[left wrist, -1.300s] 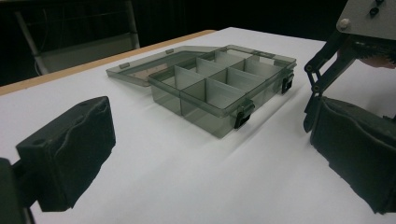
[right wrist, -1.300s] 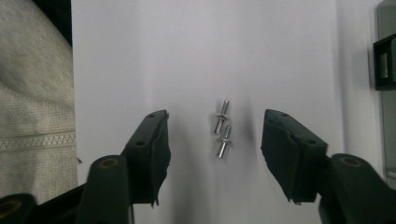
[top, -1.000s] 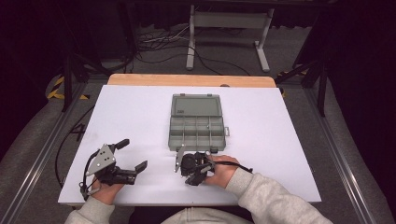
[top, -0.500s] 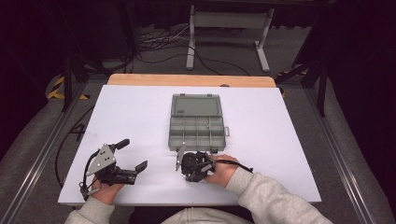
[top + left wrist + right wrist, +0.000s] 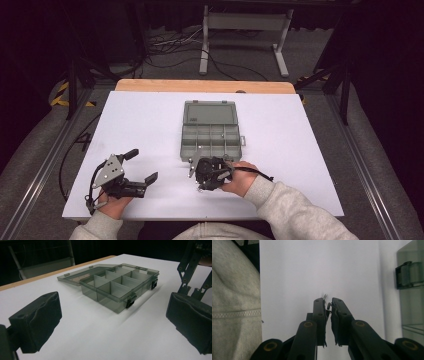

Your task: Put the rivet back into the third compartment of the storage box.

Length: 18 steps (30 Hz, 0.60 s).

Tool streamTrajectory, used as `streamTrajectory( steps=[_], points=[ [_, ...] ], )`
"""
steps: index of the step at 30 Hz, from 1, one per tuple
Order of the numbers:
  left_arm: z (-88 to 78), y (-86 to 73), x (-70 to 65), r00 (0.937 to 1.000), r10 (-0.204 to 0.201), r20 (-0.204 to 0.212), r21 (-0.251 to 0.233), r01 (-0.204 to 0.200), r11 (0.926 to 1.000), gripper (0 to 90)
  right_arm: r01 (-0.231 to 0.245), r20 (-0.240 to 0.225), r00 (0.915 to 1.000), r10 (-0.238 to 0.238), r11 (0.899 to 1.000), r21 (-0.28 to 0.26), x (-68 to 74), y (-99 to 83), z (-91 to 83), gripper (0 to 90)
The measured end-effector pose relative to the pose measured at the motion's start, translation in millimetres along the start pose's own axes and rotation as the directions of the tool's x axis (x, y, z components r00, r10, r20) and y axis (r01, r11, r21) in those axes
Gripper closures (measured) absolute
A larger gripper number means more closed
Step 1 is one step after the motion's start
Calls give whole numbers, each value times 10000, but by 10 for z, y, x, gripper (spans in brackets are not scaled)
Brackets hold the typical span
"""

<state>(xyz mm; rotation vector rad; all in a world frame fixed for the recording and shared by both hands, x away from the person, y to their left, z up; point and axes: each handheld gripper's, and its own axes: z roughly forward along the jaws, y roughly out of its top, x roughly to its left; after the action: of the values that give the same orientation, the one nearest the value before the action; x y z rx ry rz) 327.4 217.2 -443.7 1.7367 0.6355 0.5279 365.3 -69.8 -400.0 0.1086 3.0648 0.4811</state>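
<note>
Right gripper (image 5: 192, 176) low over white table (image 5: 150, 120), just in front of grey compartment box (image 5: 210, 132); jaws just closed, pinching small thin metal piece (image 5: 327, 302) between pads. Left gripper (image 5: 142, 165) wide apart, holding nothing, resting well left of box. Box lid lying flat open behind.

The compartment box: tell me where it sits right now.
In the high view the compartment box lies open at the middle of the white table, just beyond the right tongs and well right of the left tongs.
</note>
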Motion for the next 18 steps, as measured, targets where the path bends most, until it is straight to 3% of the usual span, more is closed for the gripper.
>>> streamTrajectory(
  steps=[18],
  points=[
    [-1, 0, 2, 10000, -18, -2, -10, 18, 10000, 7, -117, 742, 9971, 149, 9990, -440, -179, 136, -473, 816]
  ],
)
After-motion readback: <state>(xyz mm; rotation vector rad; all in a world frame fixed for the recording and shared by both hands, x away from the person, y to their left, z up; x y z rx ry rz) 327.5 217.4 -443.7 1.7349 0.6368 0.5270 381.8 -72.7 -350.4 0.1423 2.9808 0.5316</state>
